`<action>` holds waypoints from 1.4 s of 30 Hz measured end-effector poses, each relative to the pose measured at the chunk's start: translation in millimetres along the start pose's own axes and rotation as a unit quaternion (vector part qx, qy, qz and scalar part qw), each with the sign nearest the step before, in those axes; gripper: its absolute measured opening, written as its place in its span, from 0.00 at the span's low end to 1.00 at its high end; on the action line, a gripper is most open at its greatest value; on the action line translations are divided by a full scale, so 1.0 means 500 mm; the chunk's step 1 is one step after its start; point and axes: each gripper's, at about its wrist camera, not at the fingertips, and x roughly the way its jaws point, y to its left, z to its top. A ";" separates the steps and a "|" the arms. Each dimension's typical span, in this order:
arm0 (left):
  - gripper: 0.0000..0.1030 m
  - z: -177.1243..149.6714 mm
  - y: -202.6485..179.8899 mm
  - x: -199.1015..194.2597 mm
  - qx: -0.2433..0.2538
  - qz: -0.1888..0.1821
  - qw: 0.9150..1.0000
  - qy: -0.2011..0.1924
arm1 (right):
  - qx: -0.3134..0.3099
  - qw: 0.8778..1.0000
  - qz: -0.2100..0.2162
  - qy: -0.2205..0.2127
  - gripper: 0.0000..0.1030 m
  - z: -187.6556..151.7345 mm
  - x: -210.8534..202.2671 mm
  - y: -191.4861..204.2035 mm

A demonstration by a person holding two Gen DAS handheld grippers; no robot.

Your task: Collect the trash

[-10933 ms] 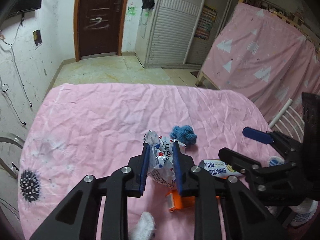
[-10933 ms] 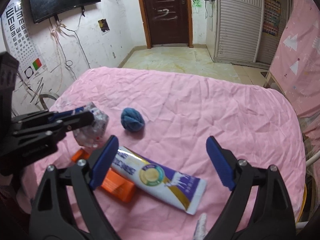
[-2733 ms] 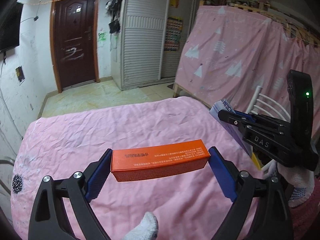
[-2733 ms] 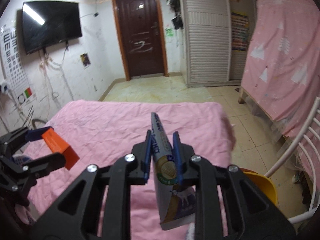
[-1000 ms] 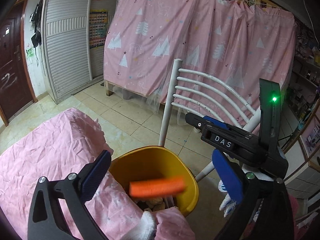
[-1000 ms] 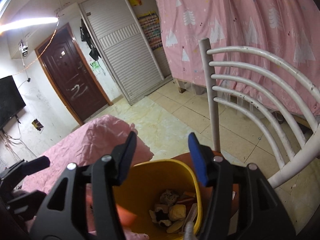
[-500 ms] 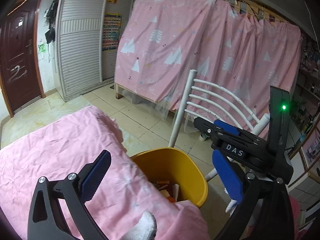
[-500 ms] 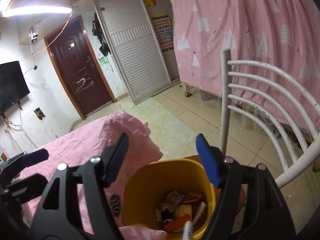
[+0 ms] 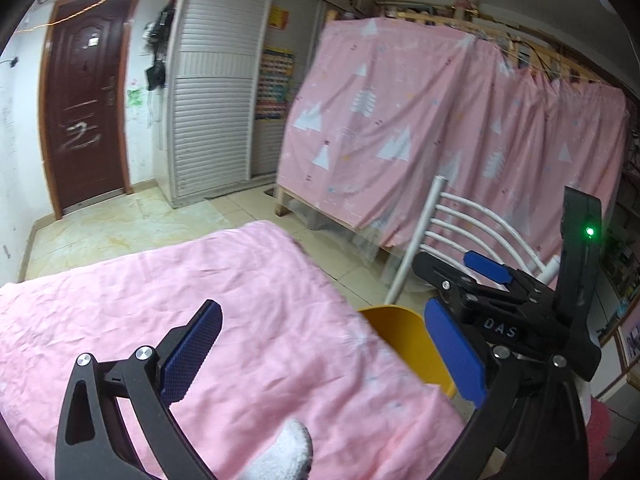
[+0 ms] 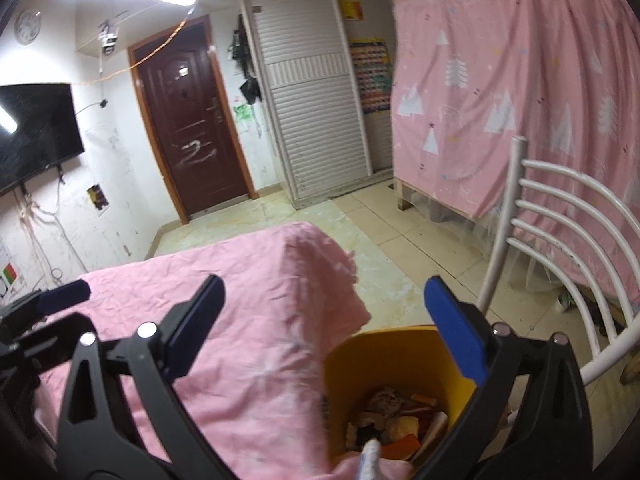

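Note:
A yellow trash bin (image 10: 360, 364) stands on the floor at the right edge of the pink-sheeted table (image 10: 248, 320). Several pieces of trash (image 10: 400, 420), among them an orange box, lie inside it. My right gripper (image 10: 324, 328) is open and empty, above and just left of the bin. My left gripper (image 9: 324, 348) is open and empty over the table's right part; the bin's rim (image 9: 396, 332) shows between its fingers. The right gripper also shows in the left wrist view (image 9: 484, 284), and the left gripper at the left edge of the right wrist view (image 10: 60, 296).
A white metal chair (image 10: 560, 248) stands right of the bin. A pink curtained frame (image 9: 440, 140) fills the back right. A brown door (image 10: 192, 128) and a white shuttered cabinet (image 10: 312, 120) are at the back. A TV (image 10: 36, 132) hangs on the left wall.
Both grippers have swung left, away from the bin and back over the table. The bin has shifted right and low in both views. The orange box now lies in the bin.

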 end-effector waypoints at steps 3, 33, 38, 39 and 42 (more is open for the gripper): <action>0.89 0.000 0.031 -0.023 -0.002 0.022 1.000 0.000 | -0.018 1.000 0.009 -0.003 0.94 0.003 0.004 0.038; 0.89 -0.032 0.261 -0.183 -0.073 0.231 0.969 -0.042 | -0.126 0.987 0.103 0.006 0.94 -0.021 0.032 0.335; 0.89 -0.033 0.271 -0.195 -0.076 0.242 0.966 -0.047 | -0.129 0.986 0.109 0.002 0.94 -0.017 0.031 0.347; 0.89 -0.033 0.271 -0.196 -0.076 0.245 0.965 -0.048 | -0.129 0.986 0.109 0.001 0.94 -0.016 0.031 0.347; 0.89 -0.035 0.274 -0.198 -0.077 0.249 0.964 -0.049 | -0.128 0.986 0.111 0.000 0.94 -0.016 0.030 0.349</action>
